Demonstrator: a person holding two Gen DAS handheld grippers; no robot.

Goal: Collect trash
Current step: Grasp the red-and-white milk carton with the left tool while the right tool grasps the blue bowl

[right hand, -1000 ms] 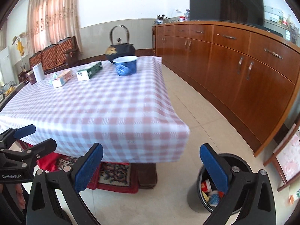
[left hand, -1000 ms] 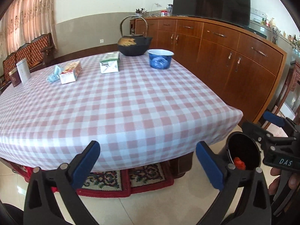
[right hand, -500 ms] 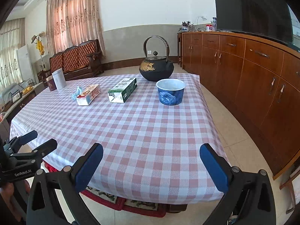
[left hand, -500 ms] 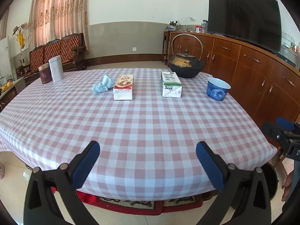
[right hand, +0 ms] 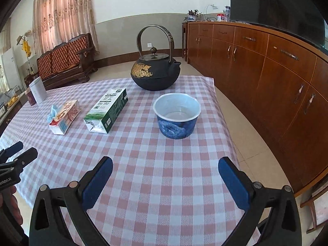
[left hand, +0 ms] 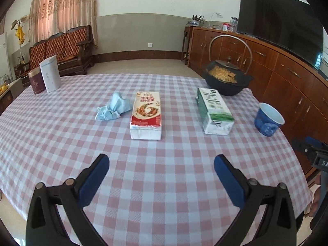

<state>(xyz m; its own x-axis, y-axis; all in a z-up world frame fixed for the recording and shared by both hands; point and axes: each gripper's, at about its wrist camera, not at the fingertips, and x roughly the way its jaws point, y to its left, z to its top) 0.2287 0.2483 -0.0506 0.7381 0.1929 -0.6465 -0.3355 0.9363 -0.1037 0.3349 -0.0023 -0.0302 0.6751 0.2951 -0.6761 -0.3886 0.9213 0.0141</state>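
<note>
both grippers (left hand: 161, 168) (right hand: 165, 171) gape above checked table (left hand: 164, 184).

Tablecloth (left hand: 164, 184): pink-and-white gingham. Crumpled face mask (left hand: 112, 108): pale blue. Carton beside it (left hand: 146, 112): cream top with red band and red-orange swirl graphic, white end. Second carton (right hand: 106, 110): green and white, dark green side. Paper bowl (right hand: 176, 117) near the right edge: blue marbled outside, white inside. Cast-iron teapot (right hand: 155, 73) at the far edge: black with gold floral motif. Far-left corner: white canister (left hand: 50, 73), maroon tin (left hand: 36, 81). Pads (right hand: 97, 184) on both grippers: blue, frames black. Sideboard (right hand: 266, 71): reddish-brown wood.
</note>
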